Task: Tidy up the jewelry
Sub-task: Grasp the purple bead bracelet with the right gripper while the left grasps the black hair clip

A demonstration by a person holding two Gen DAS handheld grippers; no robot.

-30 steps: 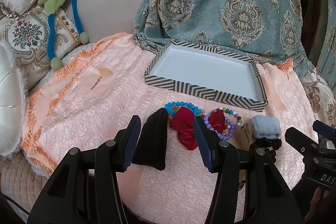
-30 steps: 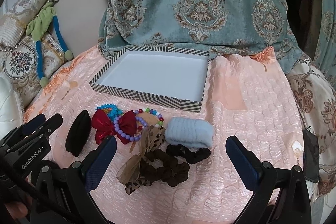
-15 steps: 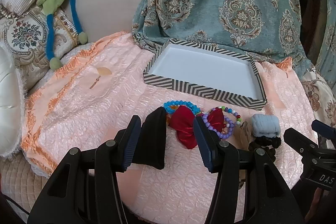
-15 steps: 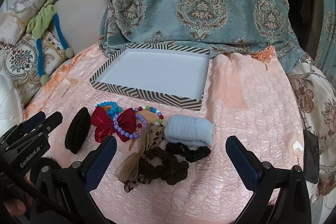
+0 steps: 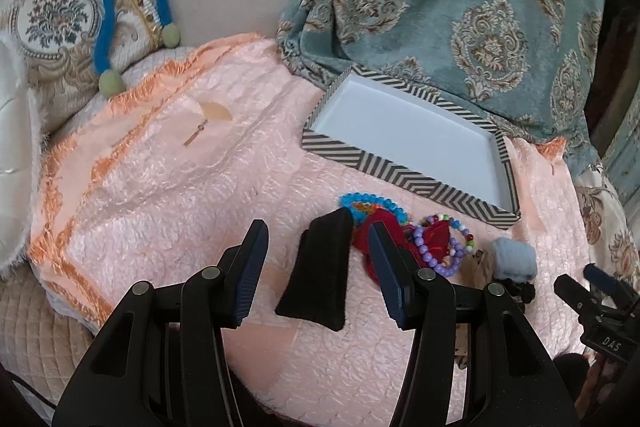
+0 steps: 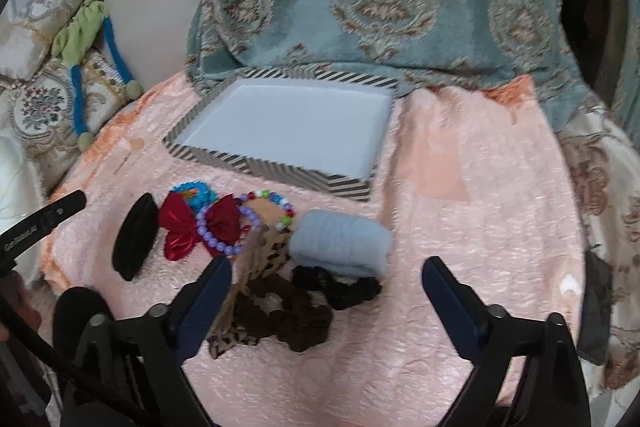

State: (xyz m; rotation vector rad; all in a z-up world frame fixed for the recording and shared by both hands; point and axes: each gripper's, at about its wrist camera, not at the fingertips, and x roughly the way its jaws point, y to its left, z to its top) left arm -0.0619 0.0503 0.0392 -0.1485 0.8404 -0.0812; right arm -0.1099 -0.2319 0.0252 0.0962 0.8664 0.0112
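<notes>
Left gripper (image 5: 318,267) open, astride long black fabric clip (image 5: 320,273), axis running w/ fingers; right gripper (image 6: 326,301) open, just been closing, nothing gripped

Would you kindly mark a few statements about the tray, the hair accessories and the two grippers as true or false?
1. The striped tray has nothing in it. True.
2. The left gripper is clamped shut on the black hair clip. False: its jaws are open, with the clip lying between them on the cloth.
3. The red bow lies between the black hair clip and the light blue scrunchie. True.
4. The purple bead bracelet lies inside the tray. False: it lies on the pink cloth in front of the tray, over the red bow.
5. The right gripper grips the light blue scrunchie. False: its jaws, which have just been closing, are open and hold nothing.
</notes>
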